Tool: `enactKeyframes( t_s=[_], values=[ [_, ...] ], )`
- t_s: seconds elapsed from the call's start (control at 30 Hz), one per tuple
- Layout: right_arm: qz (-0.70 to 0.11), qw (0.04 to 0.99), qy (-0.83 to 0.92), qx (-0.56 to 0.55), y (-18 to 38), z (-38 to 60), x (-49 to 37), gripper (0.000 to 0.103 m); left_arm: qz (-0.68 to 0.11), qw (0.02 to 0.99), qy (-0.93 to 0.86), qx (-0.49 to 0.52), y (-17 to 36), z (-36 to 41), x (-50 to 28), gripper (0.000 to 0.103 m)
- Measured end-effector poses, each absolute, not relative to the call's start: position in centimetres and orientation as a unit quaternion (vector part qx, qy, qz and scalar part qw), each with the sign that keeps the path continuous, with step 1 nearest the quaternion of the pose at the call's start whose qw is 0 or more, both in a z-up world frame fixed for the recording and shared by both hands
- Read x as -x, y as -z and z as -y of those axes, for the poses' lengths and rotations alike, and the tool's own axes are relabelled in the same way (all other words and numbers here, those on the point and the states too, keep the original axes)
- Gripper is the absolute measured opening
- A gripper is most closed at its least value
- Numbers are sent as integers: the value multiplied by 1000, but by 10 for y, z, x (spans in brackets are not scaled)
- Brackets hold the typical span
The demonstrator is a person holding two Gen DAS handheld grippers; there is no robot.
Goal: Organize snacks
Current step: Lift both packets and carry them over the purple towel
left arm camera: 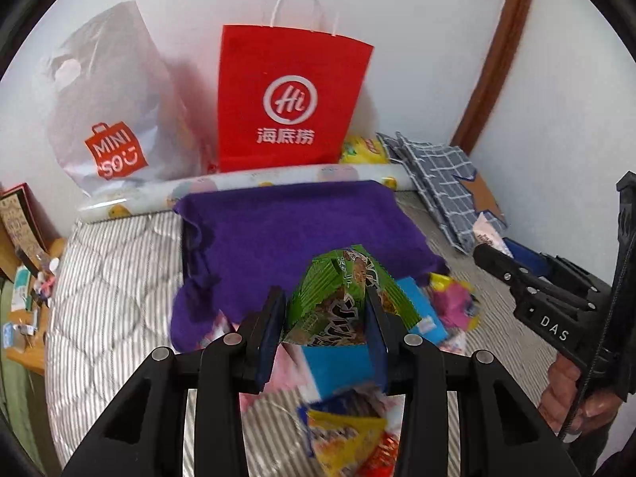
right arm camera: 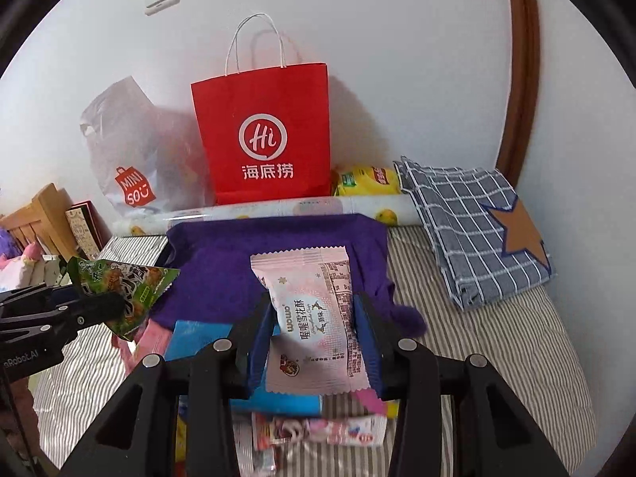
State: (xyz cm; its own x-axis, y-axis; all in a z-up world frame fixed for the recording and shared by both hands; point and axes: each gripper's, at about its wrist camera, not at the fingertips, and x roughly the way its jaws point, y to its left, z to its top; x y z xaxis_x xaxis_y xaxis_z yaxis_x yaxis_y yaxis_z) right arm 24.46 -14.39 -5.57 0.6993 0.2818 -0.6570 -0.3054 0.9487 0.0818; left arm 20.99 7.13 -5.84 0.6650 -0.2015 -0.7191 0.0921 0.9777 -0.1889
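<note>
My left gripper (left arm camera: 325,310) is shut on a green snack packet (left arm camera: 338,298), held above the striped bed; the same gripper (right arm camera: 107,304) and green packet (right arm camera: 127,290) show at the left of the right wrist view. My right gripper (right arm camera: 314,318) is shut on a pink snack packet (right arm camera: 314,318) over the purple cloth (right arm camera: 238,262); that gripper (left arm camera: 493,254) shows at the right of the left wrist view with the pink packet's end (left arm camera: 487,234) in it. Below lie loose snacks: a blue packet (left arm camera: 338,369), a yellow one (left arm camera: 346,437), pink ones (right arm camera: 318,431).
A red paper bag (left arm camera: 290,99) and a white Miniso bag (left arm camera: 115,119) stand against the wall. A roll of printed paper (left arm camera: 238,187), a yellow packet (right arm camera: 365,181) and a folded checked cloth (right arm camera: 477,230) lie nearby. A wooden shelf (left arm camera: 28,270) stands left of the bed.
</note>
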Motion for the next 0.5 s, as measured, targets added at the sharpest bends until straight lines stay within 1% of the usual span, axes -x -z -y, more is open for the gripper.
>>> enactKeyframes(
  t_s=[0.5],
  values=[
    [-364, 917, -159, 25, 75, 122, -323, 38, -409, 909, 62, 44, 70, -91, -285, 39]
  ],
)
